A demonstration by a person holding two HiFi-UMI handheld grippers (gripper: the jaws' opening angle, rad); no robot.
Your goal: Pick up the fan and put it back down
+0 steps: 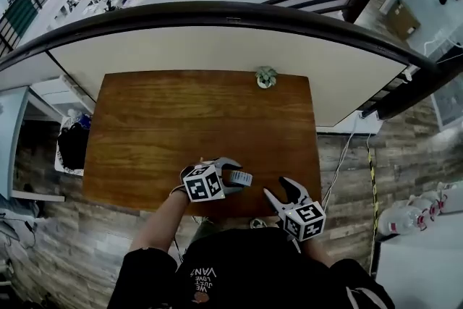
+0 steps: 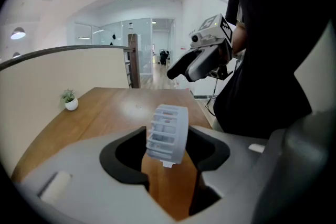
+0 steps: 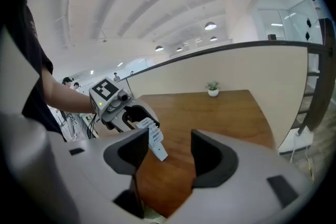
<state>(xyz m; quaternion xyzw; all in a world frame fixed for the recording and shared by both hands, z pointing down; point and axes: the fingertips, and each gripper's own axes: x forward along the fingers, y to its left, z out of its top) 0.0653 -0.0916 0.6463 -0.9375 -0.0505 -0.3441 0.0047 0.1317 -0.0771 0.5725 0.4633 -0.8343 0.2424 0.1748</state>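
A small white fan [image 1: 242,179] with a round slatted grille sits near the front edge of the wooden table [image 1: 166,119]. My left gripper [image 1: 235,175] has it between its jaws, and both black pads touch its sides. In the left gripper view the fan [image 2: 168,134] fills the gap of that gripper [image 2: 169,147], with a small tab at its bottom. The right gripper view shows the fan [image 3: 149,139] tilted, its lower end close to the wood. My right gripper [image 1: 280,189] stands open to the right of the fan, nothing between its jaws [image 3: 168,150].
A tiny potted plant [image 1: 265,77] stands at the table's far edge. Behind the table run a cream wall and a dark curved railing [image 1: 217,11]. A cable [image 1: 340,163] hangs off the table's right side over the plank floor.
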